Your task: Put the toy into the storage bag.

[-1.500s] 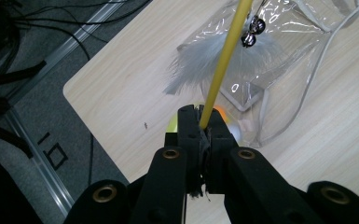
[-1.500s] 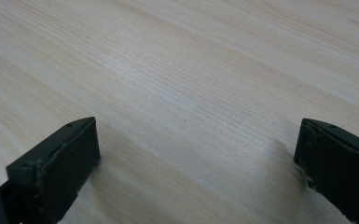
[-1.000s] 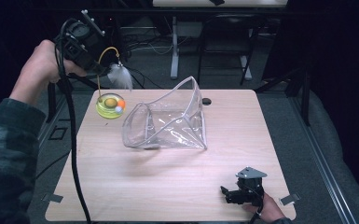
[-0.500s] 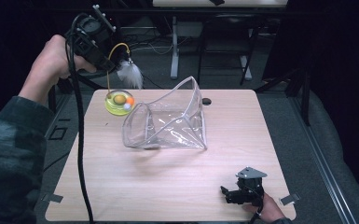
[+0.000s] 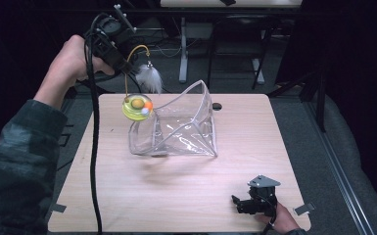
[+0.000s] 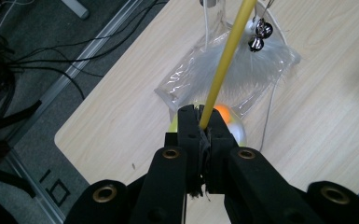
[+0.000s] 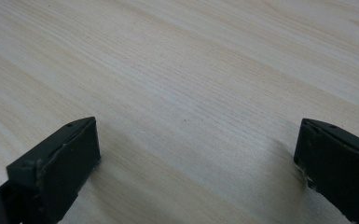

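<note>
Dangling from a thin yellow wire (image 6: 224,65), the cat toy (image 5: 137,107) hangs in the air off the table's far left corner, just beside the open mouth of the clear plastic bag (image 5: 181,129). The left gripper (image 5: 122,61) has its fingers pressed tight on that wire; in the left gripper view the wire runs straight up out of the pinch, with two small dark bells (image 6: 260,36) and a white feather tuft (image 5: 149,78) at its far end.

My read: the toy is headed for the bag. To do it well, bring the ball end over the opening first, keep the wire from twisting in the grip, and lower slowly, because the ball can swing and the springy wire will bounce. The feather is soft and could snag on the bag's rim.

The ball looks like a glossy, see-through yellow-green sphere with an orange bead and pale bits inside. The bag is floppy transparent film with a stiffer pale edge, creased, standing half open on its side and catching glare. The table (image 5: 127,205) is pale wood grain, smooth and matt.

Down at the near right, the right gripper (image 5: 247,203) rests low on the table, fingers spread wide, holding nothing.
</note>
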Motion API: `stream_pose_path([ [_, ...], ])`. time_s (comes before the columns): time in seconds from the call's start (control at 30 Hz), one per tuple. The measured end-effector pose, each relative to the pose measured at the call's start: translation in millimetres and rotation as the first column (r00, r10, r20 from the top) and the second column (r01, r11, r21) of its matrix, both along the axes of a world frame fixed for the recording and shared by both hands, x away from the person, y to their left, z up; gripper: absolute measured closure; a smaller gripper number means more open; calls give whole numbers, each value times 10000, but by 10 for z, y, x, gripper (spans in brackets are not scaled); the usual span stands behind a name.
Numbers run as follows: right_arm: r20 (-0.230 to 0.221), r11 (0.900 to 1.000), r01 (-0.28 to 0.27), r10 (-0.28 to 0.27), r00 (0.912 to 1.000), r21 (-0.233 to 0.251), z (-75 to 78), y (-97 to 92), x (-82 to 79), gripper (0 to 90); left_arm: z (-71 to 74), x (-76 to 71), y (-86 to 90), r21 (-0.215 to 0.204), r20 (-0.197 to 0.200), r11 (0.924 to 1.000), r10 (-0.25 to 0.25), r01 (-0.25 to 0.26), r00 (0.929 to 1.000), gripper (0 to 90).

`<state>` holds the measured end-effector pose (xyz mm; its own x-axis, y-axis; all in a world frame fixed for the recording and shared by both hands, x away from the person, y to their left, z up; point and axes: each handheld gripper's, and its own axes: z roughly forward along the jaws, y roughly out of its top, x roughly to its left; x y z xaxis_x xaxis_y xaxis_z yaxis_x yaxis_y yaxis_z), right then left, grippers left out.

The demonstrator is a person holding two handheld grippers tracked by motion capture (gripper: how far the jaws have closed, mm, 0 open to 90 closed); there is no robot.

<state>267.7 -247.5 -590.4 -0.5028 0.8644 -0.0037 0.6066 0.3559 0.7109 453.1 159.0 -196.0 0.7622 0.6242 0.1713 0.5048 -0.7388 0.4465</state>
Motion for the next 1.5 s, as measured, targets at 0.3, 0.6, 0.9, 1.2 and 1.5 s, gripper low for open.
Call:
stream_pose_path([
  [0.3, 0, 10000, 5, -5, 10000, 0, 0, 0, 0, 0, -94, 66, -177, 97, -179, 9995, -293, 294, 9994, 882],
  [0.6, -6, 10000, -25, 25, 10000, 53, 0, 1, 0, 0, -245, 135, -300, 68, -455, 9987, -492, 495, 9978, 882],
  [0.9, 2, 10000, -1, 1, 10000, -2, 0, 0, 0, 0, -426, 205, -418, 25, -792, 9980, -630, 634, 9949, 882],
  [1.2, -8, 10000, -2, 2, 10000, -53, 3, -2, -1, 0, -622, 290, -524, -10, -1146, 9974, -715, 719, 9908, 882],
  [1.5, -6, 10000, -8, 8, 10000, -48, 3, -2, -2, 0, -847, 374, -573, -195, -1477, 9974, -716, 695, 9864, 882],
])
